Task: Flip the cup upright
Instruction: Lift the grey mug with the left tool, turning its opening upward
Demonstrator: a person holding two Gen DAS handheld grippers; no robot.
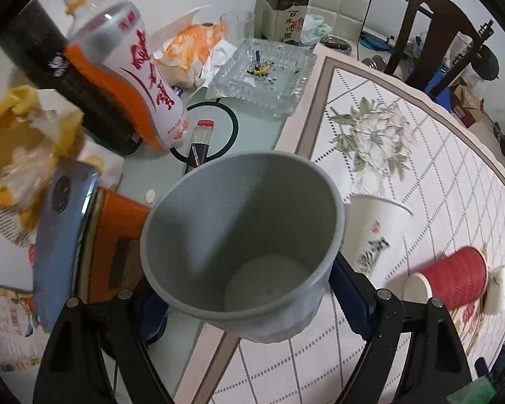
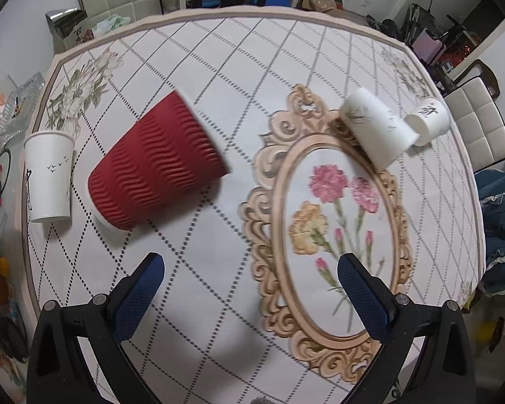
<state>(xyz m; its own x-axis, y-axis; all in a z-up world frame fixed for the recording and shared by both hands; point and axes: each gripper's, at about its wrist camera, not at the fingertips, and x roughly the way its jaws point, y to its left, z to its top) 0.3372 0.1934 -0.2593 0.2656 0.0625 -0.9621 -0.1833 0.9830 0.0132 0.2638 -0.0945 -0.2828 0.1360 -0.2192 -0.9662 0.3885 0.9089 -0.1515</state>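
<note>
My left gripper (image 1: 245, 299) is shut on a grey plastic cup (image 1: 242, 235), held above the table edge with its open mouth facing the camera. A red ribbed paper cup (image 2: 155, 165) lies on its side on the patterned tablecloth; it also shows in the left wrist view (image 1: 451, 279). A white paper cup (image 2: 48, 175) stands upright at the left, also seen in the left wrist view (image 1: 373, 232). Two white cups (image 2: 375, 128) (image 2: 429, 119) lie on their sides at the far right. My right gripper (image 2: 249, 286) is open and empty, just short of the red cup.
Left of the cloth lie a glass ashtray (image 1: 262, 77), a tilted white and orange bottle (image 1: 134, 77), a dark cylinder (image 1: 67, 77), a phone (image 1: 60, 242), an orange box (image 1: 118, 245) and bags. Chairs (image 2: 478, 124) stand around the table.
</note>
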